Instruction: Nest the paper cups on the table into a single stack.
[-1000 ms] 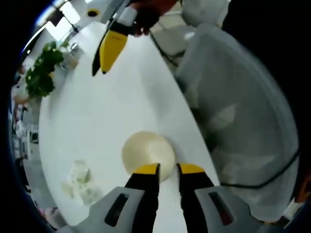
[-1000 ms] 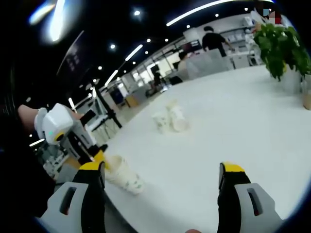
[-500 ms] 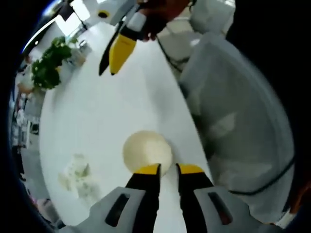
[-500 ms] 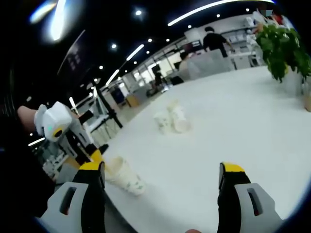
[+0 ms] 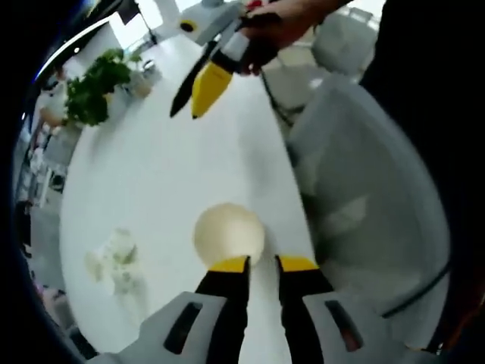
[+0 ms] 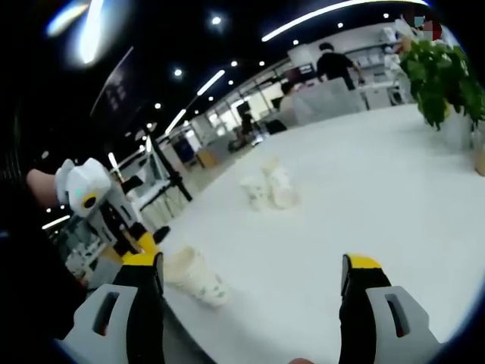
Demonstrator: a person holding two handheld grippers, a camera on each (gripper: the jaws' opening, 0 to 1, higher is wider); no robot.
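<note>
Worktop [image 6: 394,189], broad, white, carries two loose patterned paper cups [image 6: 269,186] mid-surface. Left claw [image 5: 261,264], nearly closed, pinches the rim of a cream patterned paper cup [image 5: 227,233], barely shifted near the edge; right claw [image 6: 250,271] stays wide, empty. Nesting unstarted.

Tipped cup [image 6: 193,277]; two cups [image 6: 267,189] apart.

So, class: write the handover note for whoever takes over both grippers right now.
Left gripper: jaws shut on the rim of a paper cup lying on its side near the table edge.
Right gripper: open, empty, above the table.
Other cups: loose cluster farther along the table, not stacked.
Done: one cup gripped.
Left: nest every cup into one stack.
</note>
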